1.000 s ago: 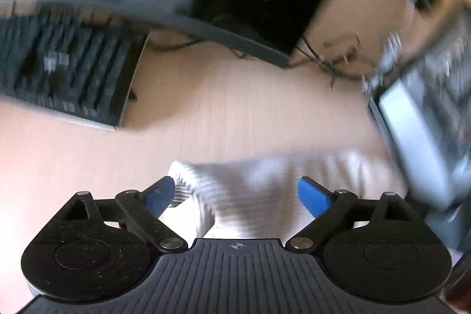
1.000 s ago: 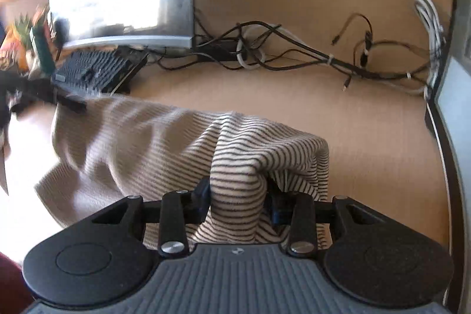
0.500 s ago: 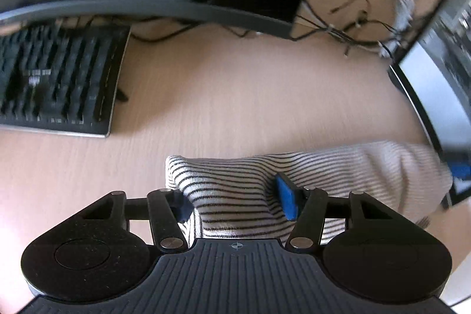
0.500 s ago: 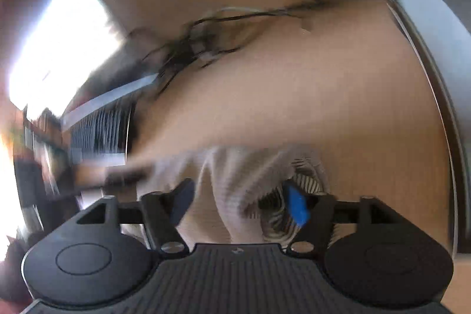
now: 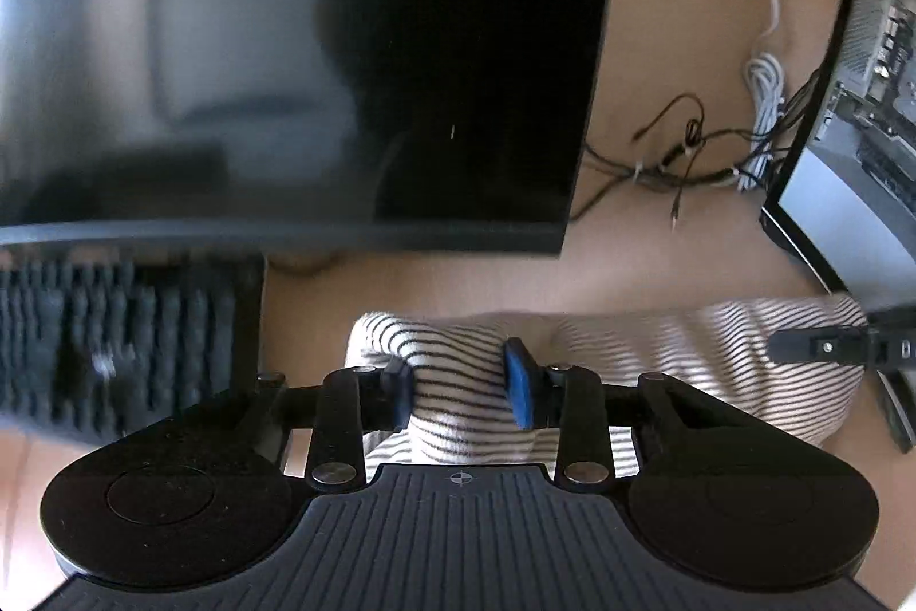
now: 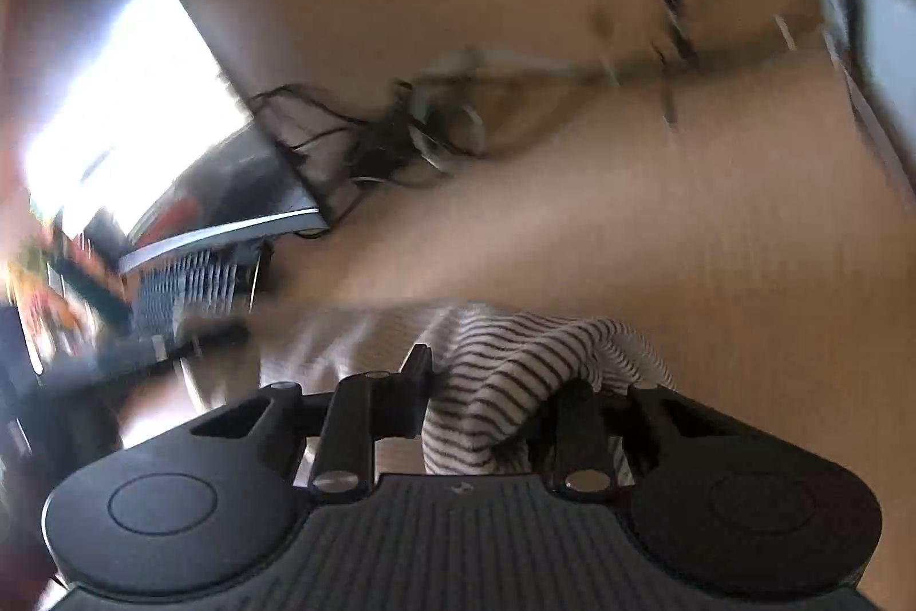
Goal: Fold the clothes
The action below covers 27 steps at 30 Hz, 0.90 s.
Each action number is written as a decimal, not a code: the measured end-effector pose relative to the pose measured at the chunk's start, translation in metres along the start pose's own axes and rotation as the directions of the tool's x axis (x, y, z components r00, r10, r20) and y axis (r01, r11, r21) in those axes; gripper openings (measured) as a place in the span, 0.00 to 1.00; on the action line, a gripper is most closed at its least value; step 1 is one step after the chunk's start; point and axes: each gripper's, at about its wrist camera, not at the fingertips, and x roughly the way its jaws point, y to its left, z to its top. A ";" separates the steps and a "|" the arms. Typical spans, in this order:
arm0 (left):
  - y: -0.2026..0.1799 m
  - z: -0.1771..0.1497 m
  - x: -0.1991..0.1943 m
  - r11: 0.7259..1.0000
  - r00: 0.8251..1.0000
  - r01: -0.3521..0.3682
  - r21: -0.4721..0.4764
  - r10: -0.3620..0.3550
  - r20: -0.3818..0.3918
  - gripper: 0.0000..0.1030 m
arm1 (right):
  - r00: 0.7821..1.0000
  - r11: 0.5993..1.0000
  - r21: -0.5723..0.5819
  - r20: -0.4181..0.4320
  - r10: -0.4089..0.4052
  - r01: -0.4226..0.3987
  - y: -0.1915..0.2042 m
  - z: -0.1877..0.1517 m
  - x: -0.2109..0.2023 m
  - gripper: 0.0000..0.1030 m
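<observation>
A cream garment with dark stripes (image 5: 687, 359) lies bunched on a tan tabletop (image 5: 458, 284), in front of a dark monitor (image 5: 286, 67) and keyboard (image 5: 126, 342). The left claw (image 5: 461, 390) is closing, pinching one striped fold. The right claw (image 6: 492, 399) is closing on the other end, cloth bunched between its fingers.

keyboard (image 5: 126, 353): blurred, cut off at left edge | monitor (image 5: 286, 55): cropped at top | right gripper's (image 6: 486, 382) far fingertip: hidden under striped garment (image 6: 515, 370)
</observation>
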 end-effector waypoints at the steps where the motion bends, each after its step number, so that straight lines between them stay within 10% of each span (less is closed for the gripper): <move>1: 0.000 -0.003 0.001 1.000 1.000 -0.008 0.008 0.008 0.002 0.36 | 1.000 0.999 -0.045 0.010 -0.017 0.018 0.002 -0.003 0.000 0.24; 13: 0.000 -0.079 -0.042 0.993 0.986 0.103 -0.063 -0.110 -0.125 0.43 | 1.000 0.999 0.043 0.002 -0.015 0.015 -0.014 -0.054 0.001 0.27; 23: 0.004 -0.003 -0.065 0.975 0.977 0.201 -0.091 -0.192 0.098 0.81 | 0.999 0.999 -0.013 0.010 -0.035 0.035 -0.010 -0.066 -0.009 0.27; 27: -0.015 -0.009 -0.007 0.977 0.977 0.200 -0.074 -0.204 -0.055 0.70 | 0.999 0.998 -0.034 0.013 -0.048 0.048 -0.007 -0.067 -0.011 0.27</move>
